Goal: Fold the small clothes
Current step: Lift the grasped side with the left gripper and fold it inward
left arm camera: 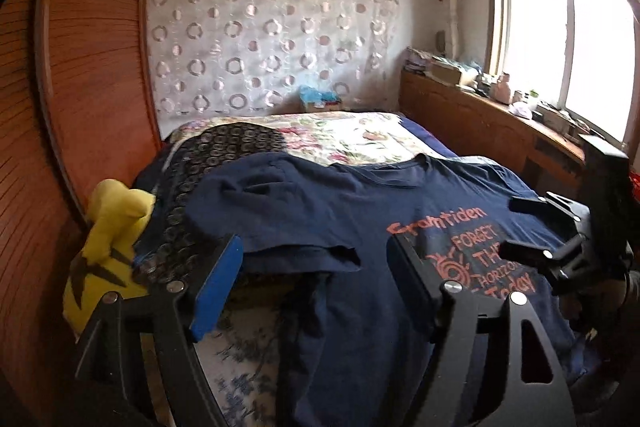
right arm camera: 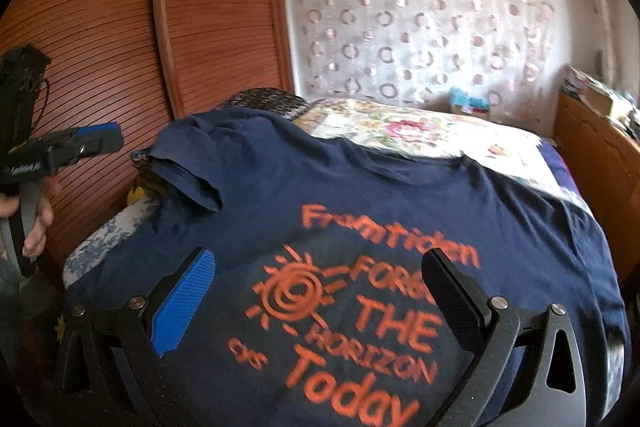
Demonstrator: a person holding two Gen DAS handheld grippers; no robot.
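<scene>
Both your left gripper [left arm camera: 316, 279] and right gripper [right arm camera: 320, 291] gape empty; the navy T-shirt [right arm camera: 360, 195] is light and limp, so pinch its sleeve hem [right arm camera: 200, 195] at ten o'clock.

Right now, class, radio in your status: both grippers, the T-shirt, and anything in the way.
Left gripper open, empty. Right gripper open, empty, over the print. Navy T-shirt lies spread print-up on the bed, one sleeve rumpled. Yellow plush toy at the bed's edge.

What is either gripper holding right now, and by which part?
Nothing. The left gripper and right gripper both stand open above the navy T-shirt, which lies spread on the bed, with no cloth pinched between their pads.
</scene>
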